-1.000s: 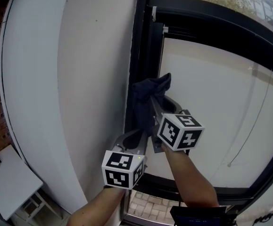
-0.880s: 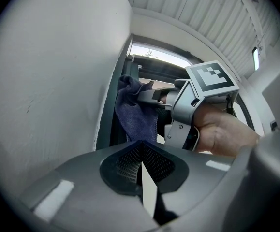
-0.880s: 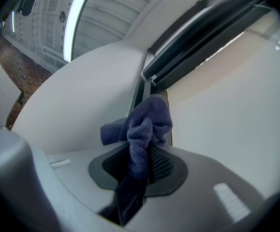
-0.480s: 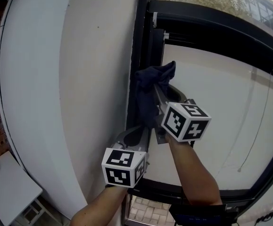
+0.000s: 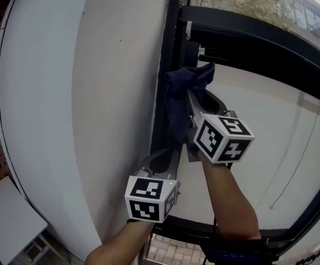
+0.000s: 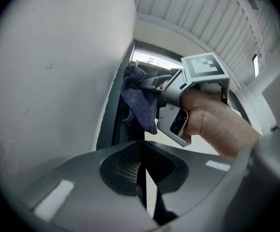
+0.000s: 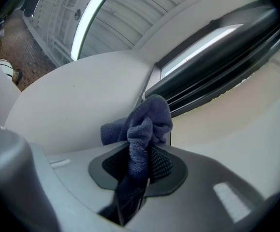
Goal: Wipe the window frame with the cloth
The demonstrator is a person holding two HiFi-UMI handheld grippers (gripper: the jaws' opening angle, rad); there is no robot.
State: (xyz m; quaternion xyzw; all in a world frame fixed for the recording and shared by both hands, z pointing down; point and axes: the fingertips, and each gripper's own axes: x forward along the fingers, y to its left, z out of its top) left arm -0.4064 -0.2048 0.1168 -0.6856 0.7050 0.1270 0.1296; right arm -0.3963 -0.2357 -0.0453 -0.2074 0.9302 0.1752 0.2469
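A dark blue cloth [image 5: 183, 95] is bunched against the black vertical window frame [image 5: 168, 48] where it meets the white wall. My right gripper [image 5: 195, 101] is shut on the cloth [image 7: 144, 129], which sticks out past its jaws toward the frame [image 7: 212, 57]. Below it my left gripper [image 5: 162, 156] sits close to the same frame, its jaws closed together with nothing between them. In the left gripper view the cloth [image 6: 140, 103] hangs above, beside the frame [image 6: 108, 124], with the right gripper's body next to it.
A white curved wall [image 5: 93, 93] fills the left. A white roller blind [image 5: 259, 131] covers the pane, with a thin cord [image 5: 292, 164] hanging at the right. The black top rail [image 5: 259, 35] crosses above. A white table [image 5: 8, 225] stands far below left.
My right gripper has carried the cloth upward along the vertical frame. The left gripper has stayed low, shifting only slightly.
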